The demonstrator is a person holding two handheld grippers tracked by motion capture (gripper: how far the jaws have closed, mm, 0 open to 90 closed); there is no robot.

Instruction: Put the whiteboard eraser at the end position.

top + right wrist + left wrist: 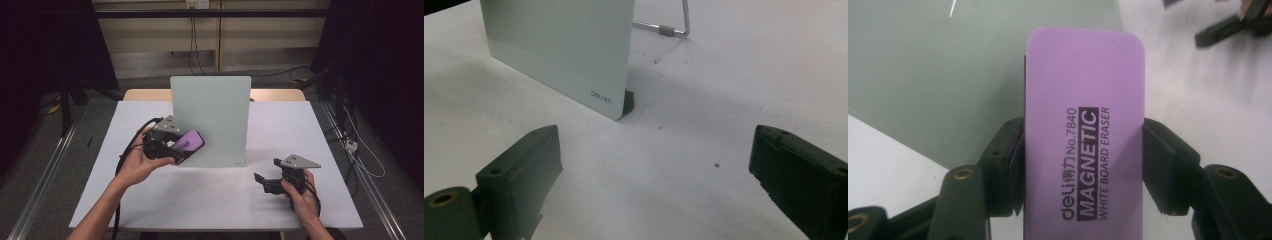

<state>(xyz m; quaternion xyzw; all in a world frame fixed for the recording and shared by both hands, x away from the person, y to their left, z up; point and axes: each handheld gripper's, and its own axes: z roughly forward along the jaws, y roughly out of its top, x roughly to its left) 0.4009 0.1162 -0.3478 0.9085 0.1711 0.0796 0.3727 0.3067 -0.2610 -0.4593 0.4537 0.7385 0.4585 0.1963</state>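
A purple magnetic whiteboard eraser with black lettering sits clamped between my left gripper's two black jaws, which press on its long sides. From above, the left gripper holds that eraser against the lower left part of an upright pale green-grey glass board. Over the table at the right, my right gripper rests low in a hand, with its jaws wide apart. In the right gripper view its jaws hold nothing, and the board's lower corner stands ahead.
The board leans on a small dark foot and a wire stand behind it. The white tabletop ends at a wooden strip at the back. Cables lie on the floor at the right.
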